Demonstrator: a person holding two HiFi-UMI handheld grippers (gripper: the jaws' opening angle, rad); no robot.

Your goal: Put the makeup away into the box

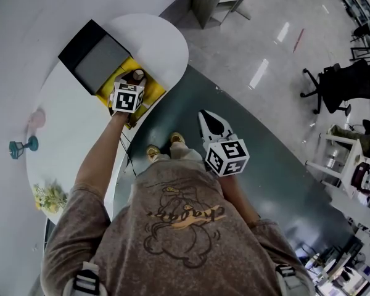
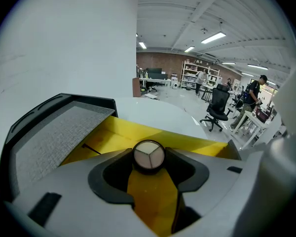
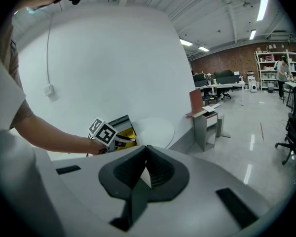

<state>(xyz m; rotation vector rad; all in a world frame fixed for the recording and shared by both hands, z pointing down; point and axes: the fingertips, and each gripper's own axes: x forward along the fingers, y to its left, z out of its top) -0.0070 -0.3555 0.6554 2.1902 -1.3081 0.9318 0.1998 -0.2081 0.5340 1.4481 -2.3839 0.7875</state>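
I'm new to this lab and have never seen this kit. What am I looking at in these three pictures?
No robot here: a person holds a hand-held gripper in each hand. The head view comes from a camera on their head, looking down; the two gripper views come from cameras riding on each gripper, looking along its fingers. The left gripper has its fingers closed on a small round makeup pot, above an open yellow-lined box on a white table. The right gripper is shut and empty, held off the table. A teal ornament and some flowers are also on the table.
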